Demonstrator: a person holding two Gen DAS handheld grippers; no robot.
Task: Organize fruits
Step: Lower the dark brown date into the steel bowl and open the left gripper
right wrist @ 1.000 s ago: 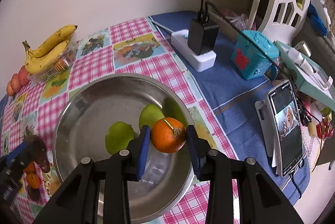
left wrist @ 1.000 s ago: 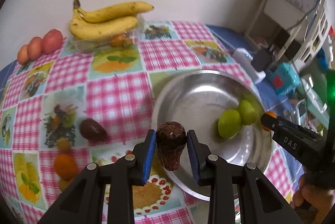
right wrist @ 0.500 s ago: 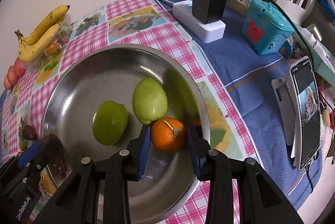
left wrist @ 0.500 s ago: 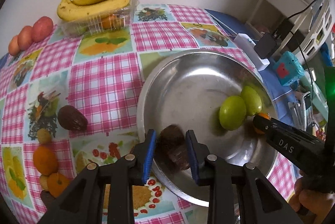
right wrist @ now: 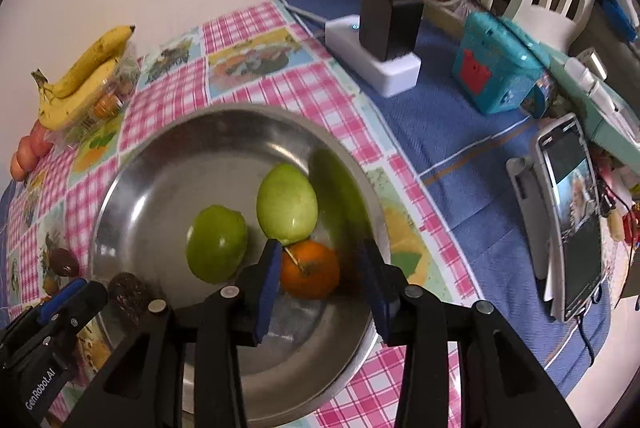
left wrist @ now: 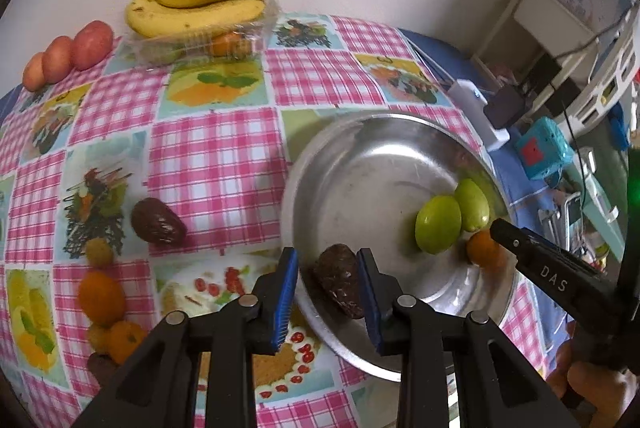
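Observation:
A steel bowl (left wrist: 372,164) (right wrist: 168,164) sits on the checked tablecloth. Two green fruits (left wrist: 438,224) (right wrist: 218,243) lie in it. My left gripper (left wrist: 328,292) is open, its jaws apart around a dark brown avocado (left wrist: 340,280) lying at the bowl's near edge; it also shows in the right wrist view (right wrist: 128,292). My right gripper (right wrist: 320,270) is open around an orange (right wrist: 310,268) resting in the bowl beside the green fruits; the orange also shows in the left wrist view (left wrist: 482,248).
A second avocado (left wrist: 158,222) lies left of the bowl. Bananas (left wrist: 200,4) on a clear box, red fruits (left wrist: 72,50) at the back left. Small oranges (left wrist: 100,296) at the near left. A power strip (right wrist: 372,60), teal box (right wrist: 492,68) and phone (right wrist: 568,212) stand right.
Both grippers lowered into the bowl and opened. The left let go of the avocado, the right let go of the orange; both fruits now rest in the bowl.

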